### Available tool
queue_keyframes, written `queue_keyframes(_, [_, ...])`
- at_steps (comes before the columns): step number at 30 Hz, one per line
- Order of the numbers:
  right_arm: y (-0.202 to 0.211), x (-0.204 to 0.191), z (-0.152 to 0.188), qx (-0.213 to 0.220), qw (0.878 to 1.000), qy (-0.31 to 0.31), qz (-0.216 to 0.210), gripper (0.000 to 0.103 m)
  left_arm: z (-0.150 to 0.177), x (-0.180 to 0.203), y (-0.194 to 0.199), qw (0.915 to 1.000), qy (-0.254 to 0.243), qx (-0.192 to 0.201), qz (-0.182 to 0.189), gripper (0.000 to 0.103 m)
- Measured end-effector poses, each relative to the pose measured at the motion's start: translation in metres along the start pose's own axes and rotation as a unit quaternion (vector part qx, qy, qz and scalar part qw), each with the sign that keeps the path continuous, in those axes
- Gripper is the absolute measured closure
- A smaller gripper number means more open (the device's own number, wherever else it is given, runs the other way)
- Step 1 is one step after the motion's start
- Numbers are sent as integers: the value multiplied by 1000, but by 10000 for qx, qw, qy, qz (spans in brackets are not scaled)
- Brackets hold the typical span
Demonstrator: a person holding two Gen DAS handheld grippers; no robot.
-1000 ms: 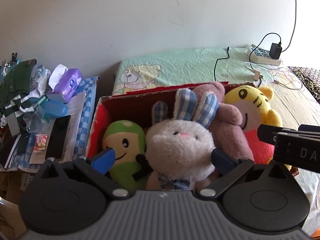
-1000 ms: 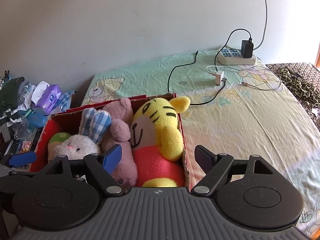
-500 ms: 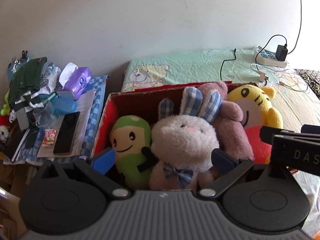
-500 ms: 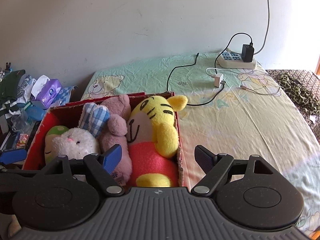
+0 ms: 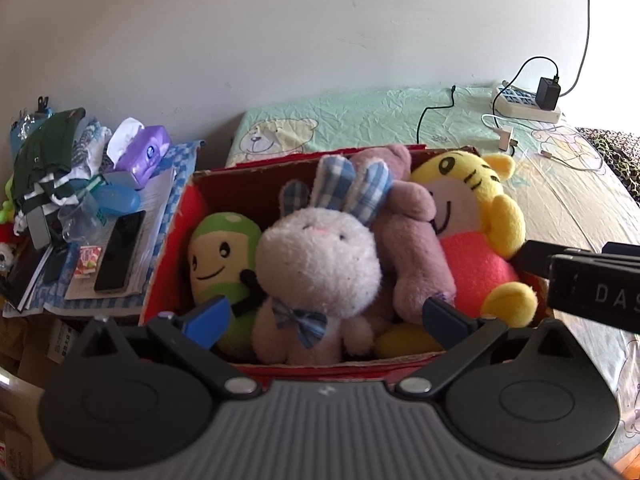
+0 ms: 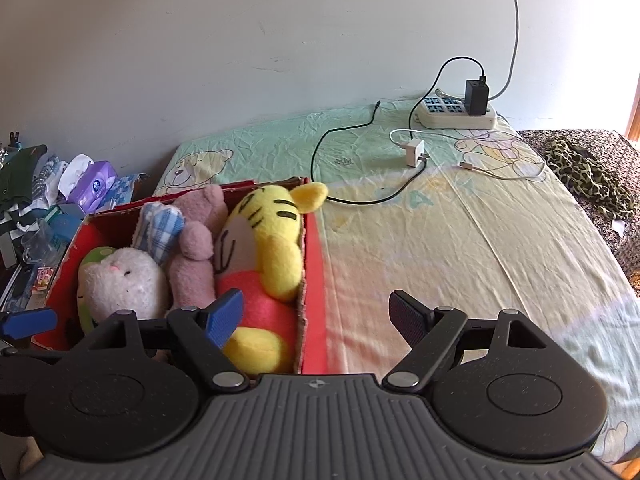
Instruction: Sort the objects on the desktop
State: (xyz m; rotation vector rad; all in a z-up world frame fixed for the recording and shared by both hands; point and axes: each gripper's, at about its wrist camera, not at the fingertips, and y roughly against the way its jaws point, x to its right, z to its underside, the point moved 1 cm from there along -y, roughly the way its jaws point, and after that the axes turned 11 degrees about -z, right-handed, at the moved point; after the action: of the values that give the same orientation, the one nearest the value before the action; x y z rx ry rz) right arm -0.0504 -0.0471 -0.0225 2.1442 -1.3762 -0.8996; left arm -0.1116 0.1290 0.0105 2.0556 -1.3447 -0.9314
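A red cardboard box stands on the bed sheet and holds several plush toys side by side: a green one, a white bunny with checked ears, a mauve bear and a yellow tiger. My left gripper hangs open just above the box's near edge, with nothing between its fingers. My right gripper is open and empty too, straddling the box's right wall. Its black body shows at the right of the left wrist view.
To the left of the box lie a purple tissue pack, a black phone, papers and a clothes pile. A power strip, a white charger and cables lie on the sheet at the back. Leopard fabric lies far right.
Both grippers have drawn back and upward from the box, so more of its near edge shows. The right one has shifted to the right. The toys have not moved.
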Motion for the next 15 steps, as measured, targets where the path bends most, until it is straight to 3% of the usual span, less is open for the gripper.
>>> queue_keyframes(15, [-1, -17, 3, -51, 9996, 213, -157, 21, 2, -23, -9, 9989, 245, -327, -212, 1])
